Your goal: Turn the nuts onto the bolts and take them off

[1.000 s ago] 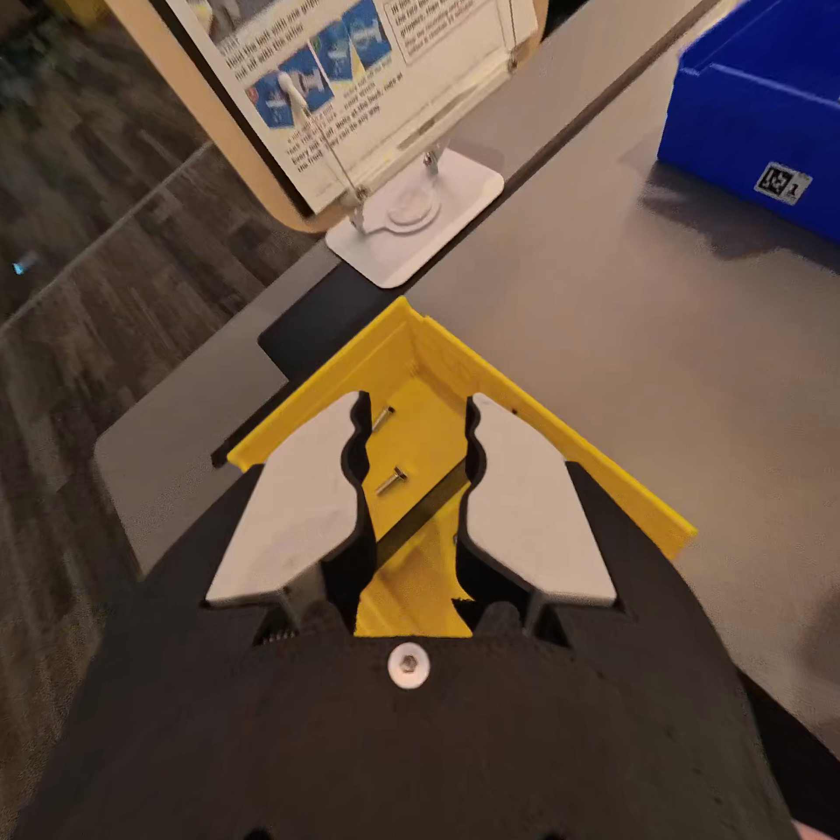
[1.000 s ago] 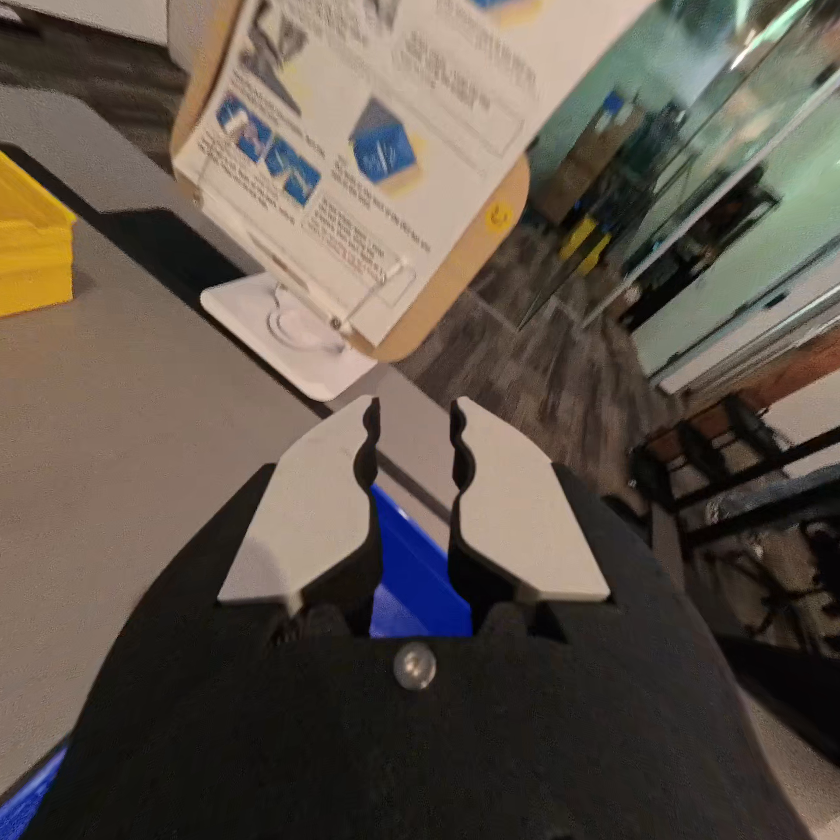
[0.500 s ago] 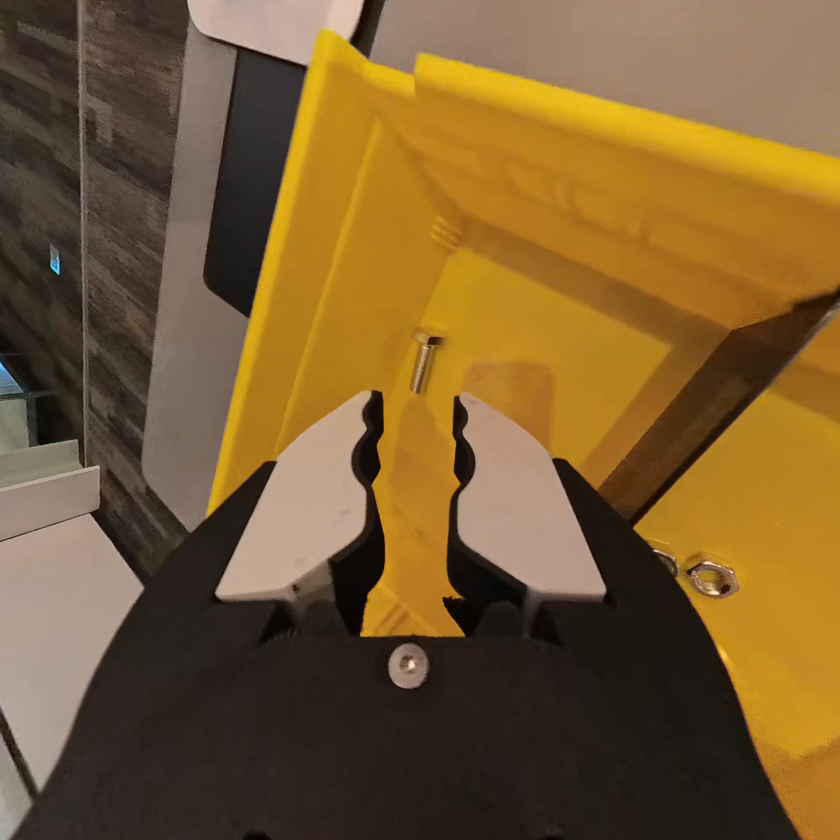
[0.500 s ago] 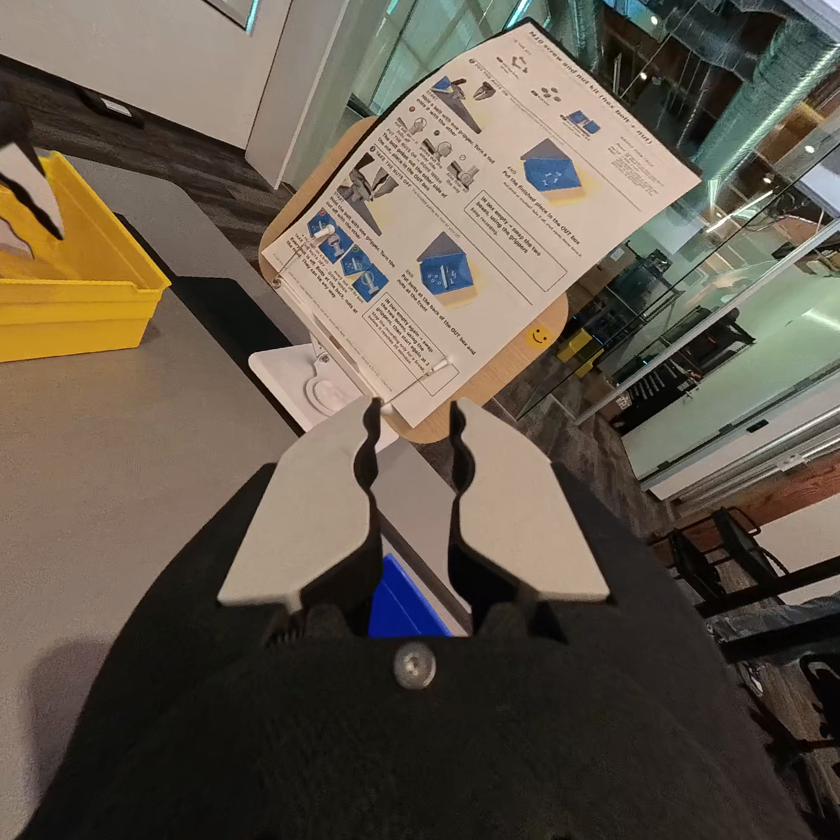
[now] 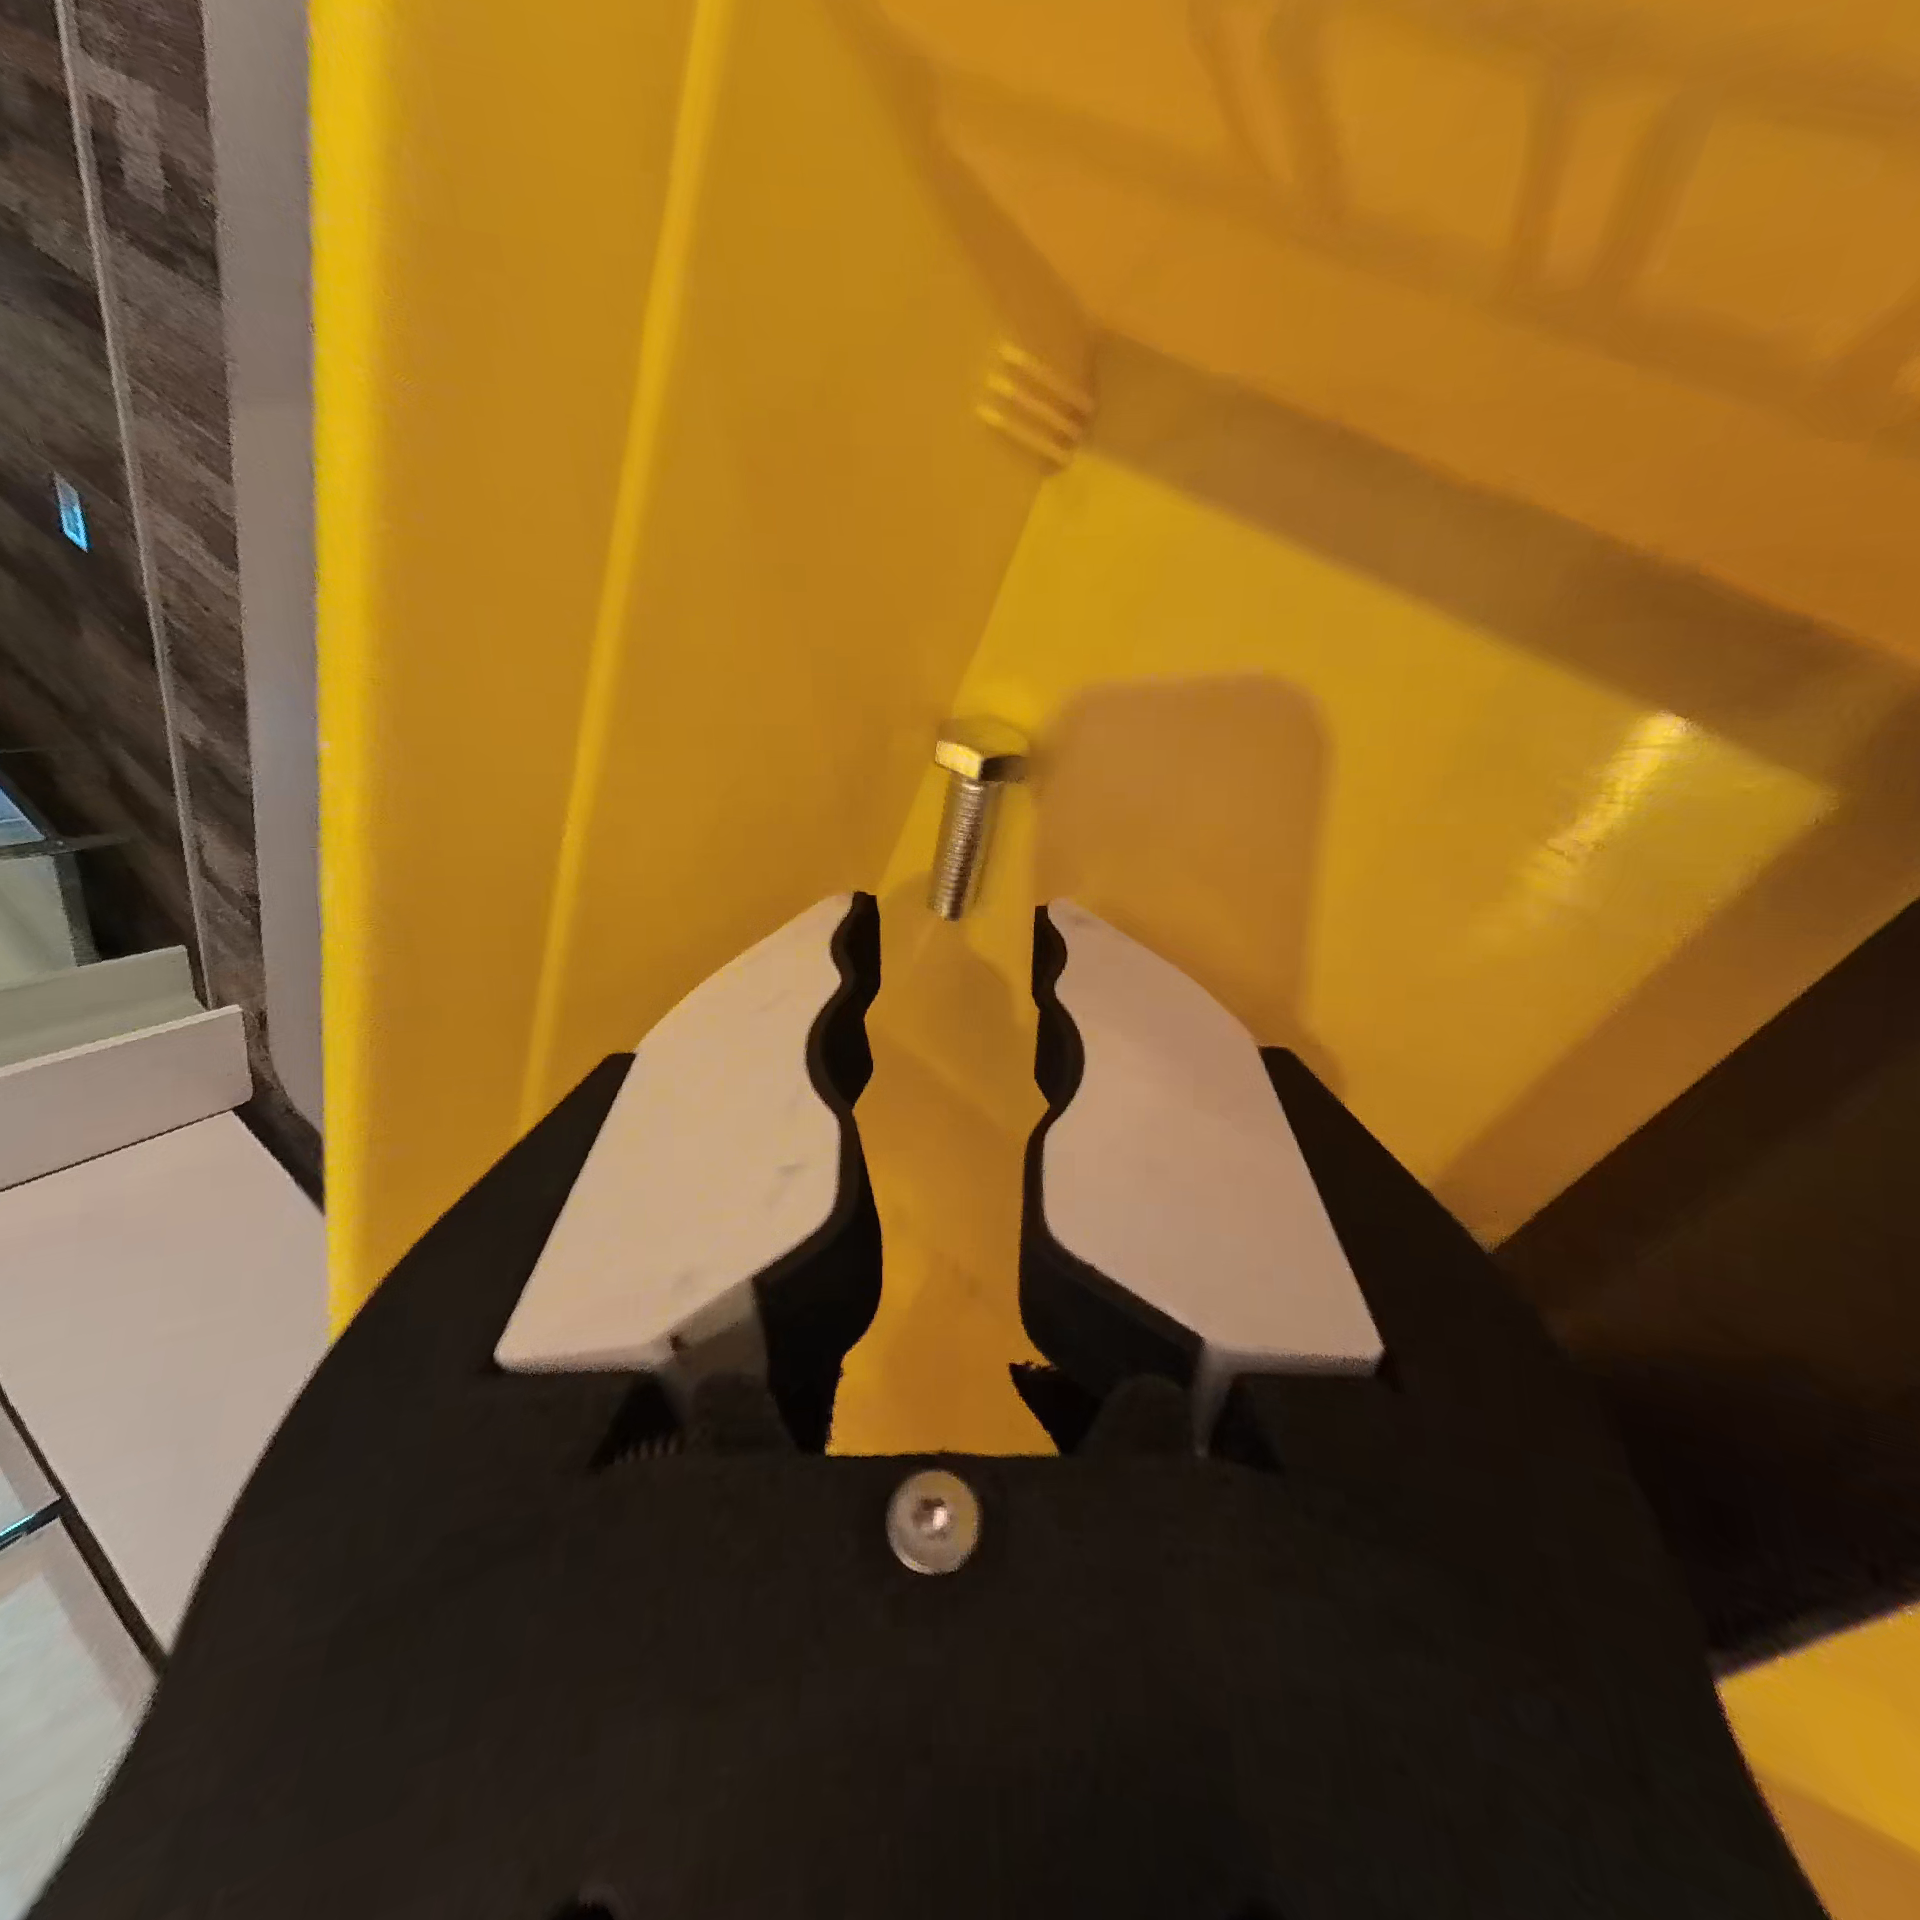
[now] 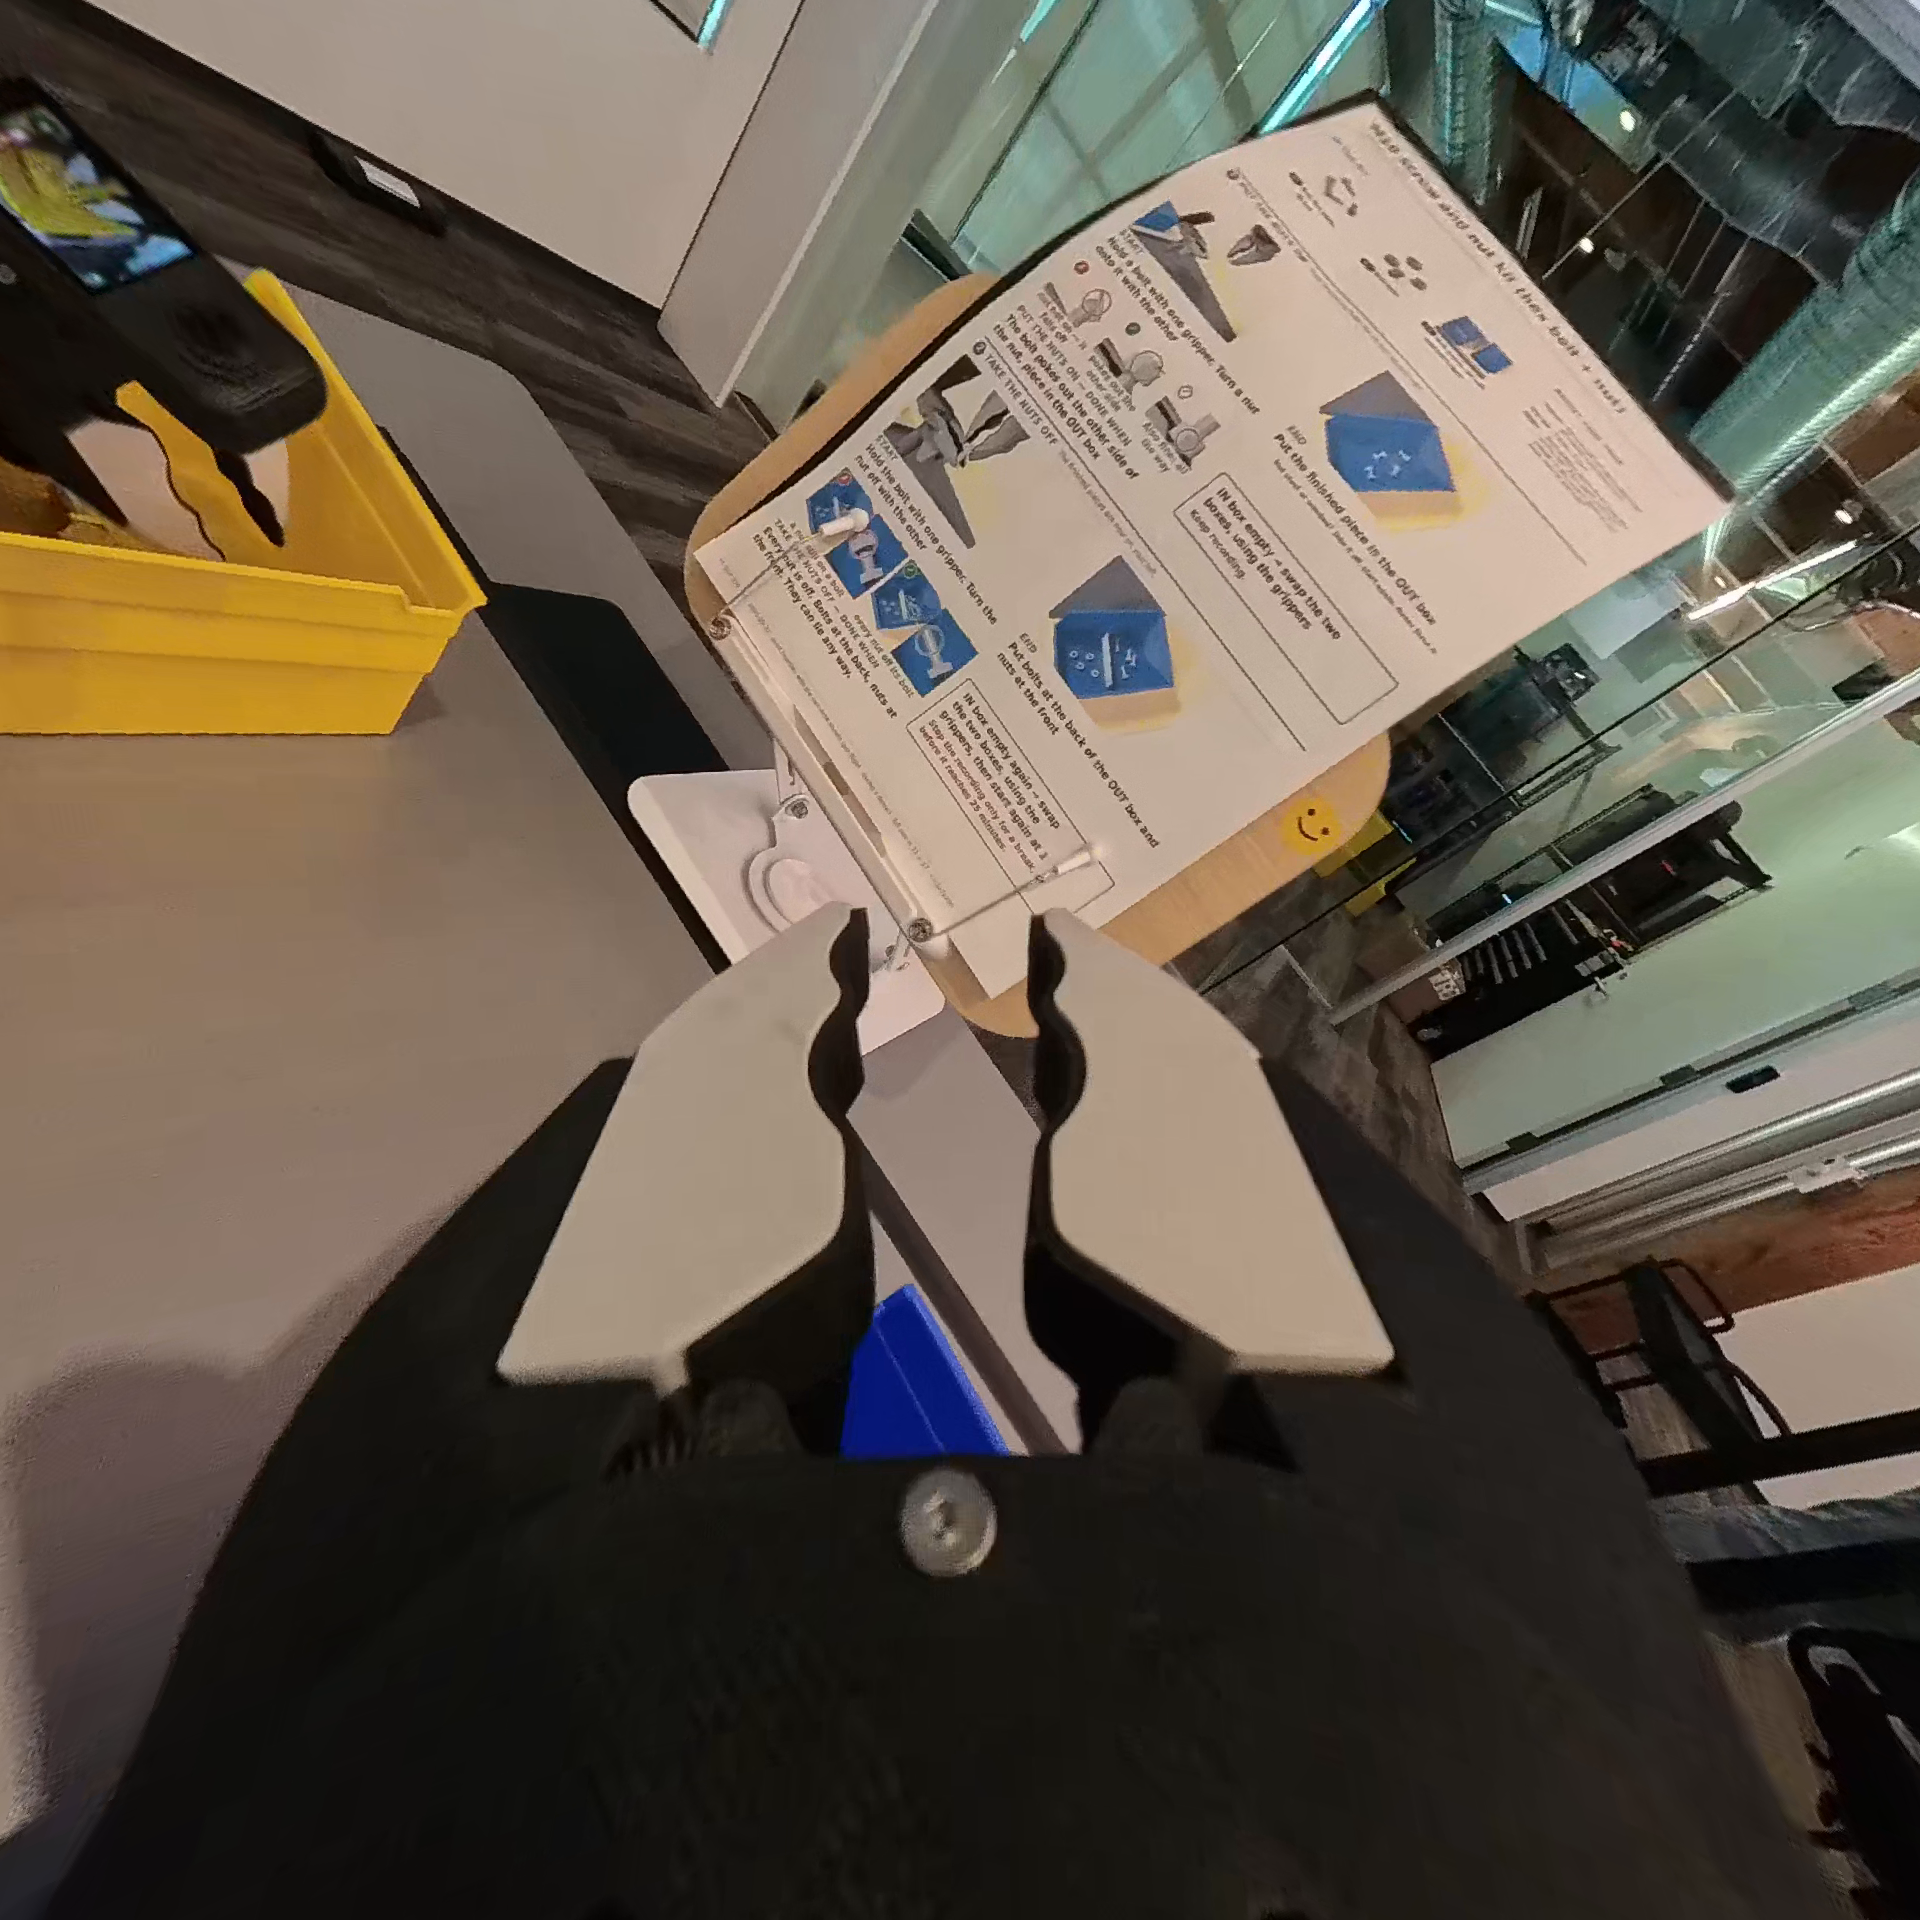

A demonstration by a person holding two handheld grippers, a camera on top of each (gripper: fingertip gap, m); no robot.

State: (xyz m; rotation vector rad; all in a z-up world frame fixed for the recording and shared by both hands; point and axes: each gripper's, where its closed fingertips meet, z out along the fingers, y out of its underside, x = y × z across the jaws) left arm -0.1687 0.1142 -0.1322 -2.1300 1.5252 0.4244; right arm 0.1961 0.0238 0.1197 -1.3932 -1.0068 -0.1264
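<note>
A silver bolt [image 5: 964,831] lies on the floor of the yellow bin [image 5: 488,520], close to the bin's side wall and near an inner corner, its hex head pointing away. Just short of its threaded end, the left gripper [image 5: 954,914] hovers inside the bin, jaws apart and empty. The right gripper [image 6: 943,930] is well away from the bin, over the grey table [image 6: 260,935], jaws parted and holding nothing, facing a printed sheet [image 6: 1195,520] on a stand.

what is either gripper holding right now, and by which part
Nothing is held. The left gripper is open, with the bolt just past its fingertips in the yellow bin. The right gripper is open and empty.
</note>
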